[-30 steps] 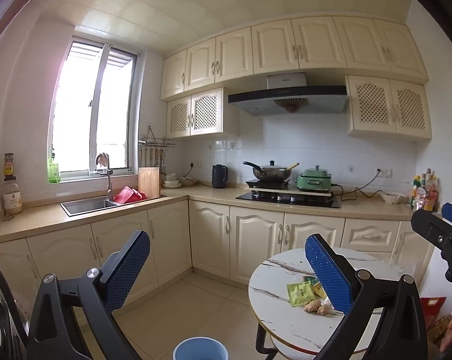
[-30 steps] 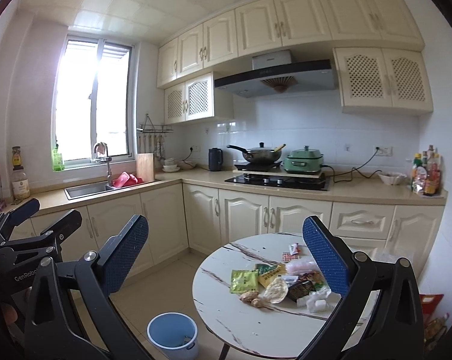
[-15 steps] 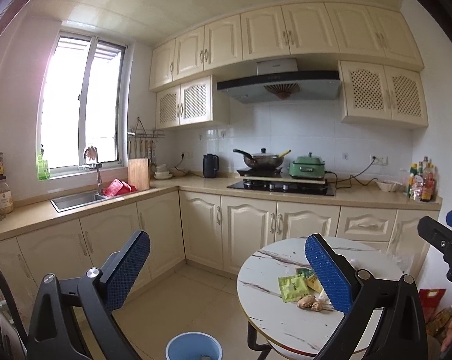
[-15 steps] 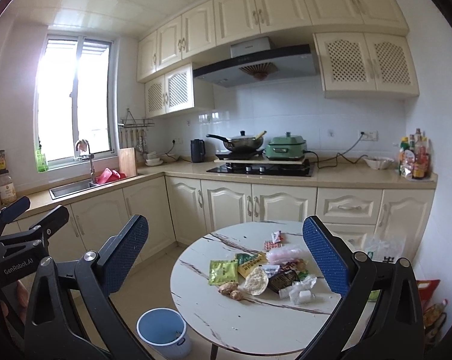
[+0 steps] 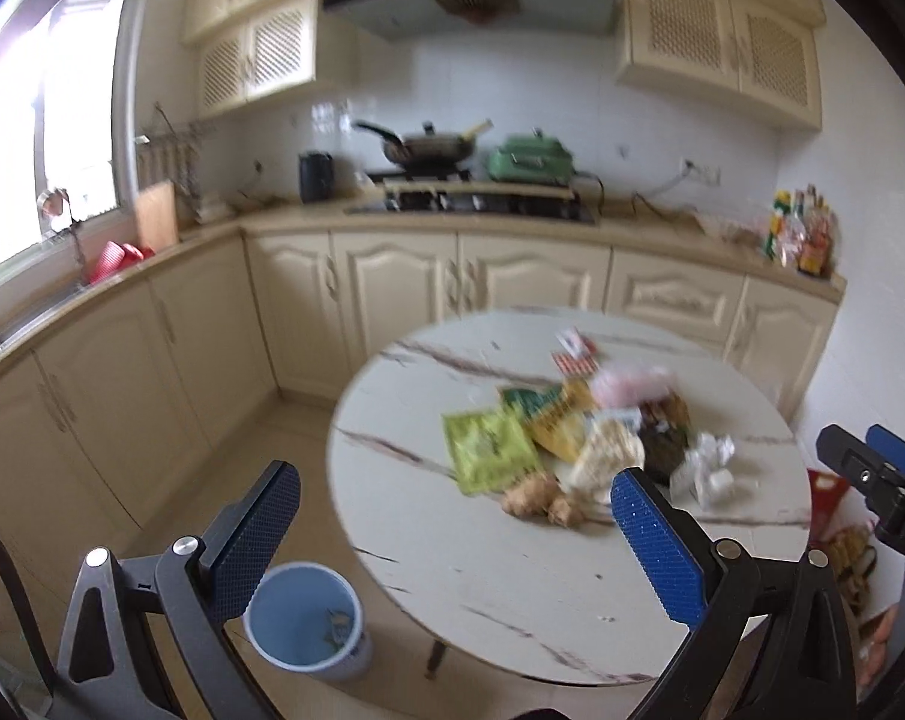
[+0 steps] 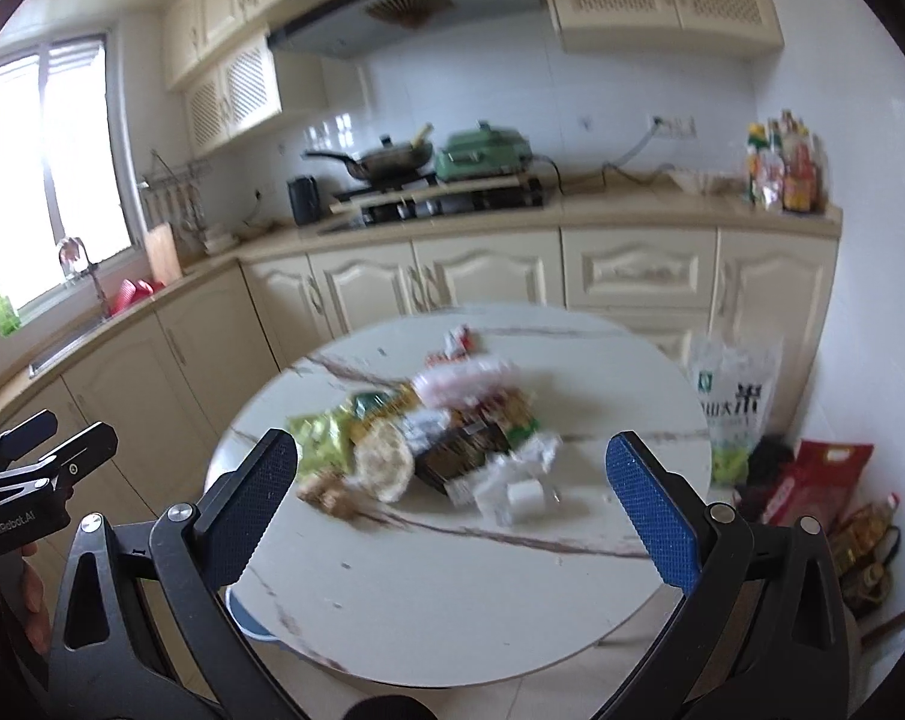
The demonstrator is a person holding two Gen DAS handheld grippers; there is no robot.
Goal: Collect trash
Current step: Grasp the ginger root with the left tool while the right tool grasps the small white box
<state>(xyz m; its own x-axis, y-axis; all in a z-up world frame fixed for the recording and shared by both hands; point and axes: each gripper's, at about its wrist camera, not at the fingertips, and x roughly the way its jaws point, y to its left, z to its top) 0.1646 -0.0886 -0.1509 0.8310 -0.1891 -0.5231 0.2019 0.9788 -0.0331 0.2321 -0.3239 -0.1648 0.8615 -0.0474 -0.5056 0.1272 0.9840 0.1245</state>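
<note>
Hand-held gripper above trash, w/o contact

Wok and green cooker on the stove, black kettle left of them, bottles at the counter's right end.

My left gripper and right gripper hang spread wide above the round table, whose near half lies bare. A heap of trash crowds the middle. The bin stands on open floor just beside the table's left edge.
</note>
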